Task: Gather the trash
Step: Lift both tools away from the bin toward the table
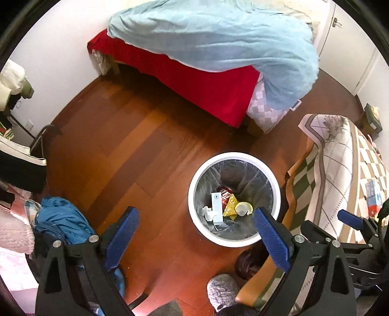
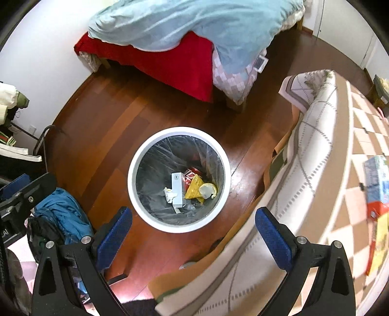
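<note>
On a reddish-brown wooden floor, in a bedroom with white walls: white round trash bin, standing upright, lined with a clear plastic bag. Inside the bin: red can, white flat rectangular package, yellow wrapper, pale round lid or cup, crumpled white scrap, all heaped at the bottom.

Beyond the bin: bed with a red sheet hanging down its side, covered by a rumpled light-blue duvet; checked pink-and-white fabric at the near corner of the bed.

To the right of the bin, just beside it: table draped with a checked cloth of brown, white and green, its edge hanging toward the floor. On the table: blue-and-red box.

To the left: heap of clothing, with a blue garment uppermost, near the bin but apart from it. Close below the bin in the left wrist view: grey fuzzy slipper and a dark round object, not identifiable.

Left gripper: fingers spread wide, empty, held above the near rim of the bin. Right gripper: fingers likewise spread wide, empty, between bin and table edge. Nothing between either pair of blue pads.
</note>
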